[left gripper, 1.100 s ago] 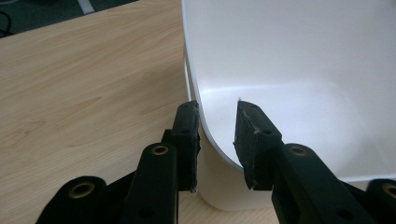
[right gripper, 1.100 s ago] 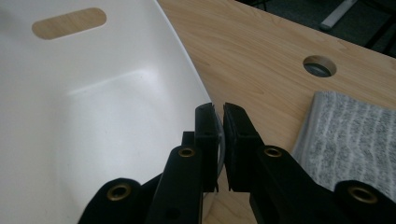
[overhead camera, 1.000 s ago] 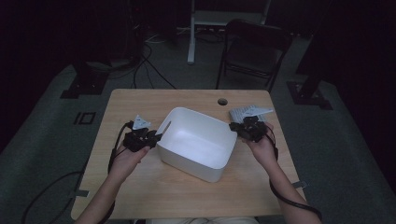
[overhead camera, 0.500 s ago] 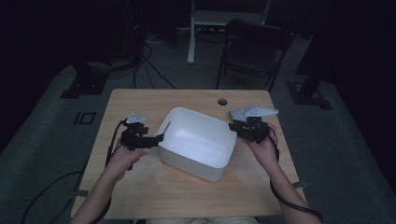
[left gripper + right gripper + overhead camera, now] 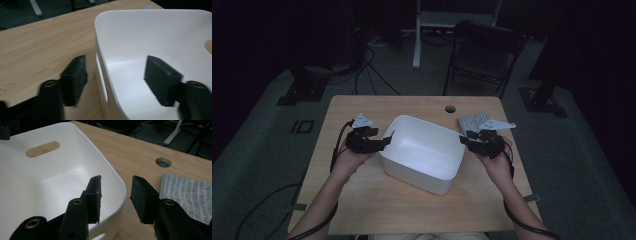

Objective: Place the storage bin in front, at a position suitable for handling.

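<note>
Mid-bench, white tub point(image 5: 424, 152): left gripper point(image 5: 387, 141) and right gripper point(image 5: 464, 140) straddle opposite rims, jaws apart, just opening on the right, closing on the left.

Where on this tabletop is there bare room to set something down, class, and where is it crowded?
Bare wood runs along the near edge of the table, in front of the white bin, and along the far edge left of the cable hole. Crowded: the bin's sides, straddled by the left gripper and right gripper, and the grey cloth.
</note>
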The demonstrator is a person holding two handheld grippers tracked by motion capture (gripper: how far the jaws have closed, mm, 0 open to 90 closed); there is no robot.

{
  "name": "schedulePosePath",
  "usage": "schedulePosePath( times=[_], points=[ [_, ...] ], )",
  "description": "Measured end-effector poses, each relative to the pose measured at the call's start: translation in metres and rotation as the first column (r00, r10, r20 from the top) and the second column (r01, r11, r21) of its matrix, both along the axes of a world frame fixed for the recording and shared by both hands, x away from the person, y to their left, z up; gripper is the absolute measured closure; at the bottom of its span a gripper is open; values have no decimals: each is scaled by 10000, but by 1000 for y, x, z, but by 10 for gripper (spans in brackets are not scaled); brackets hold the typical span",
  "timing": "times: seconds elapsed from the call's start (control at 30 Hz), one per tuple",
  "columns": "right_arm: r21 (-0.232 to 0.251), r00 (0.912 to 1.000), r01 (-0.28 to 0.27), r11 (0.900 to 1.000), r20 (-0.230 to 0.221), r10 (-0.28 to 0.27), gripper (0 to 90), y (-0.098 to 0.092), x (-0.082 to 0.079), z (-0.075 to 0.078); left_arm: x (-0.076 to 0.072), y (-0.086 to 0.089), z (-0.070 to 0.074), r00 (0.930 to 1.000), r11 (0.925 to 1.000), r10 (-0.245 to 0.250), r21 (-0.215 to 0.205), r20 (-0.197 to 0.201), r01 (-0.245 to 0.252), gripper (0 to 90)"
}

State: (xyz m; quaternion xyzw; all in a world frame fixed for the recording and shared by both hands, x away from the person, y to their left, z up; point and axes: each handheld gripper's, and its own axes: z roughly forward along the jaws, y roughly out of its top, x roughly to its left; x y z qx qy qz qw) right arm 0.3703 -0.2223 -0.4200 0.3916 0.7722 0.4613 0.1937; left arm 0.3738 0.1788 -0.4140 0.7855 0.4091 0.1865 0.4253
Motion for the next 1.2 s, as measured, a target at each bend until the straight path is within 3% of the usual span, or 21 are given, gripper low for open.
schedulePosePath(
  times=[0.1,0.2,0.47,0.6,0.8,0.9,1.03,1.2],
  points=[
    [37,9999,-16,10000,-123,16,598,0,3,-4,5,-3,-4,9999,9998,-36,178,-136,38,529],
    [118,9998,31,9999,-209,-29,617,0,7,-5,7,-7,-6,9998,9995,41,325,-192,-34,582],
    [-396,9995,145,9991,-260,-155,725,1,19,-10,6,-6,-9,9992,9972,361,667,-171,-348,772],
    [-503,9996,-24,9987,-282,10,766,3,22,-11,2,-3,-12,9993,9974,306,663,-234,-290,791],
    [-878,9994,-212,9959,-302,186,814,11,28,-12,-8,-5,-11,9987,9936,487,1029,-144,-470,798],
    [-1051,9987,-442,9935,-280,415,828,13,31,-12,-15,-3,-12,9977,9949,643,792,-203,-625,797],
    [-872,9972,-629,9942,-458,591,830,15,36,-11,-24,3,-14,9970,9963,724,477,-286,-710,792],
    [-968,9955,-804,9920,-573,751,823,21,42,-9,-36,2,-14,9952,9943,936,545,-270,-920,779]
  ],
)
